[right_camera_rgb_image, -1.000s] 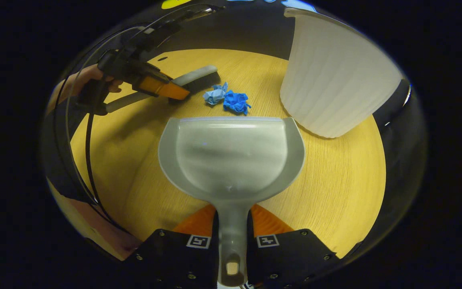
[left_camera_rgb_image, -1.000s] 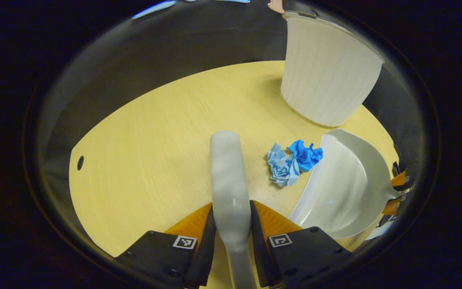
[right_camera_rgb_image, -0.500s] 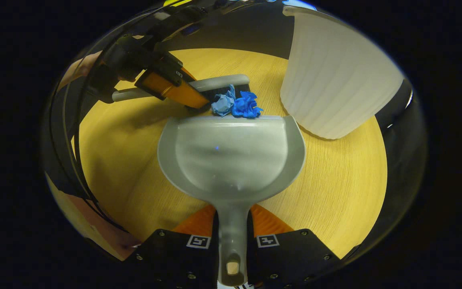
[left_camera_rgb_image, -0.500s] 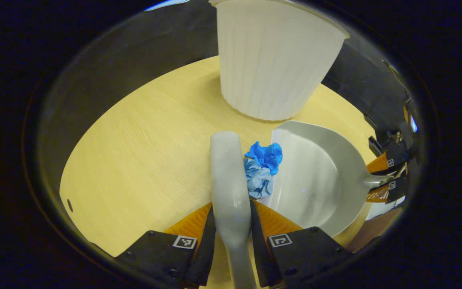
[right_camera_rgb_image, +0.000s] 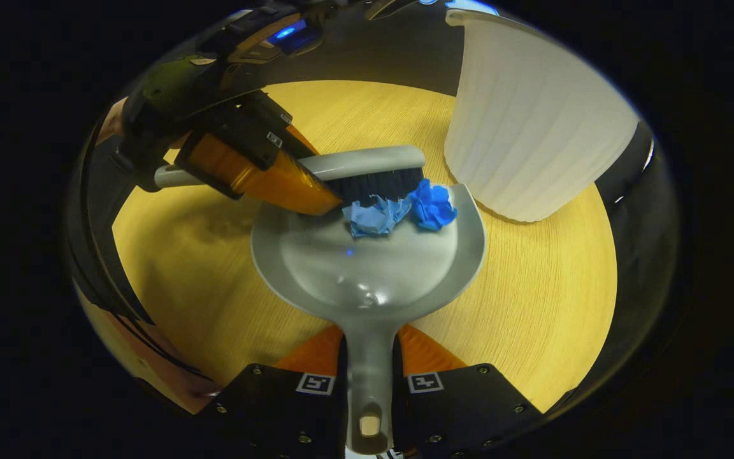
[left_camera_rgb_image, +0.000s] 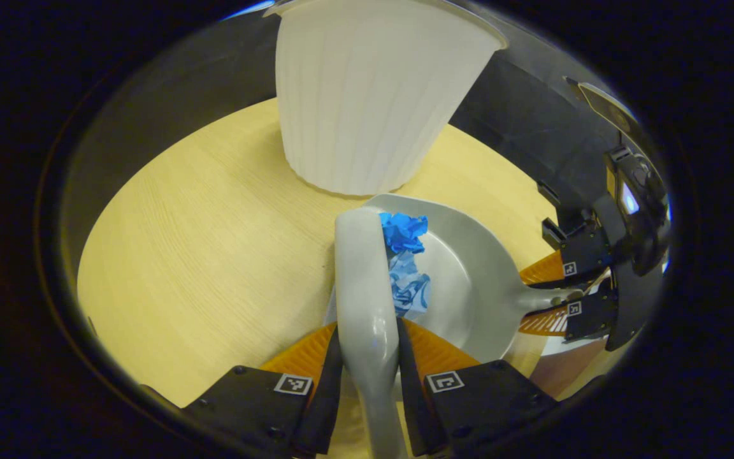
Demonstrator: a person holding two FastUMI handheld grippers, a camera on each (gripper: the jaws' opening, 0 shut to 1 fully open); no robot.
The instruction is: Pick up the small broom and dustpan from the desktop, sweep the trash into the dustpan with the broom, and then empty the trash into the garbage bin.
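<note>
Crumpled blue paper wads (right_camera_rgb_image: 399,210), light and springy, sit at the grey plastic dustpan's (right_camera_rgb_image: 367,268) 12 o'clock lip; our left gripper (left_camera_rgb_image: 370,357) clamps the grey broom handle (left_camera_rgb_image: 364,287), our right gripper (right_camera_rgb_image: 369,376) clamps the dustpan's stiff handle.

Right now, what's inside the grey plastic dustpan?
Inside the grey plastic dustpan, near its front lip, lie a pale blue paper wad and a bright blue paper wad. The grey brush covers whatever lies beneath its bristles.

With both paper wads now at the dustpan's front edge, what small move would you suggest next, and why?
Probably one more short brush stroke toward the handle. The two blue paper wads sit just inside the dustpan lip, against the broom bristles, so they might roll out if the right gripper lifts toward the bin now.
</note>
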